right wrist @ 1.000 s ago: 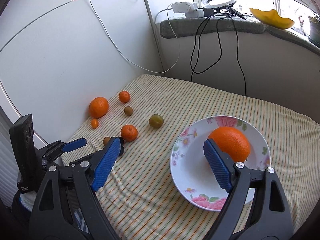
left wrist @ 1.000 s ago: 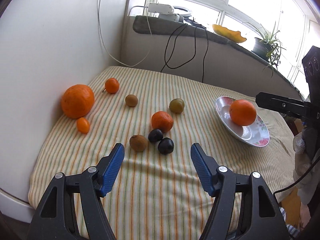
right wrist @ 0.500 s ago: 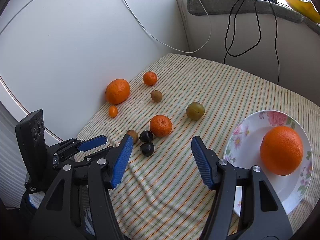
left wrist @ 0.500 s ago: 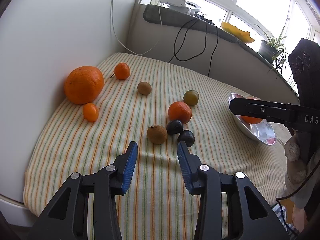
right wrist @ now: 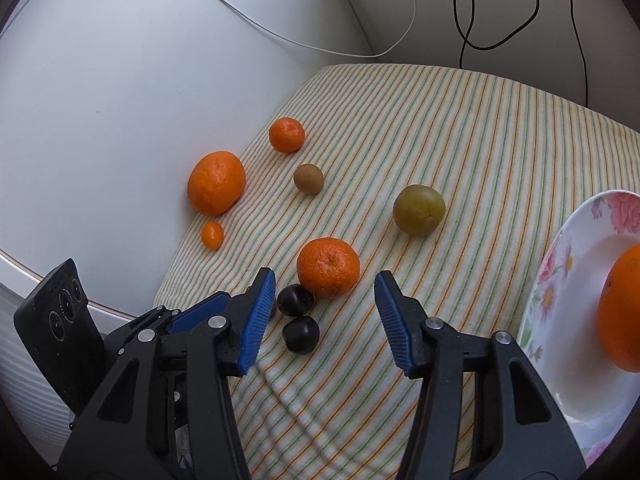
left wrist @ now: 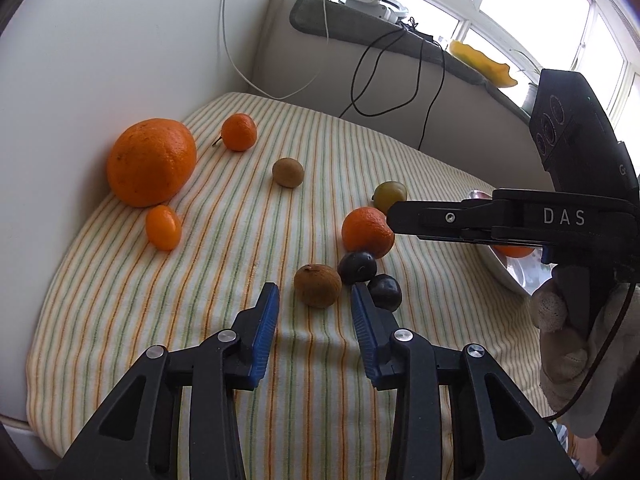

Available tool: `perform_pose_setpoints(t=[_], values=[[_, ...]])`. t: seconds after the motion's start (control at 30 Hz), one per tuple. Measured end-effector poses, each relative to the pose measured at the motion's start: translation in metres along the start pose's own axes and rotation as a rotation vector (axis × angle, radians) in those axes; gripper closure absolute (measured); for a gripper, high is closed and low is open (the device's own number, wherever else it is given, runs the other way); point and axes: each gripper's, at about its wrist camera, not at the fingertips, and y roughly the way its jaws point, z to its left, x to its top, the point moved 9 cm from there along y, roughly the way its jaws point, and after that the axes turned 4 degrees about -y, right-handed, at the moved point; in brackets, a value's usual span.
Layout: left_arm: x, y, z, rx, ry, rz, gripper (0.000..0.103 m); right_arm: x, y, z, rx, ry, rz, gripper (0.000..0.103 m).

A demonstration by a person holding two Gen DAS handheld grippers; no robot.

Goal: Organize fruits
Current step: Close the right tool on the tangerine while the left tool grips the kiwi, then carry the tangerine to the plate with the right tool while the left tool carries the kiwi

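On the tabletop under a striped cloth (right wrist: 460,128), the fruit lies in loose scatter, and both grippers aim down at the cluster near the cloth's front edge. The left gripper (left wrist: 314,322) has its jaws apart with nothing between them; they have just been closing, probably narrowing to suit the small brown kiwi (left wrist: 318,285) that sits just ahead of its tips. The right gripper (right wrist: 325,312) also stands apart and empty, its jaws having just been closing too; the mandarin (right wrist: 328,267) lies just beyond its fingertips and looks like its target. Two dark plums (right wrist: 298,316) touch each other beside the mandarin, close to the right gripper's left pad, so a grasp there could nudge them.

One large orange (right wrist: 622,312) already rests on the flowered plate (right wrist: 560,280) at the right edge, which suggests the plate is the collecting spot. Along the left edge, against the white wall, lie a big orange (left wrist: 151,162), a kumquat (left wrist: 163,227) and a small tangerine (left wrist: 239,132). A second kiwi (left wrist: 287,172) and a greenish plum (right wrist: 419,210) sit mid-cloth, well apart.
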Motion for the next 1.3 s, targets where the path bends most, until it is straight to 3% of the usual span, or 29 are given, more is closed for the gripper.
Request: perform_pose_setpoints(t=[0.53,0.67,1.3], values=[[0.000,0.015,-0.002,0.007,0.012,0.020,0.074,0.002,0.029,-0.005,0.023,0.039,0.059,0.048],[-0.001,0.016,-0.002,0.011,0.019,0.023,0.077,0.000,0.034,-0.004,0.021,0.035,0.076,0.058],[0.002,0.007,-0.003,0.020,0.014,-0.010,0.079,0.000,0.009,0.001,0.002,0.003,0.009,0.062]])
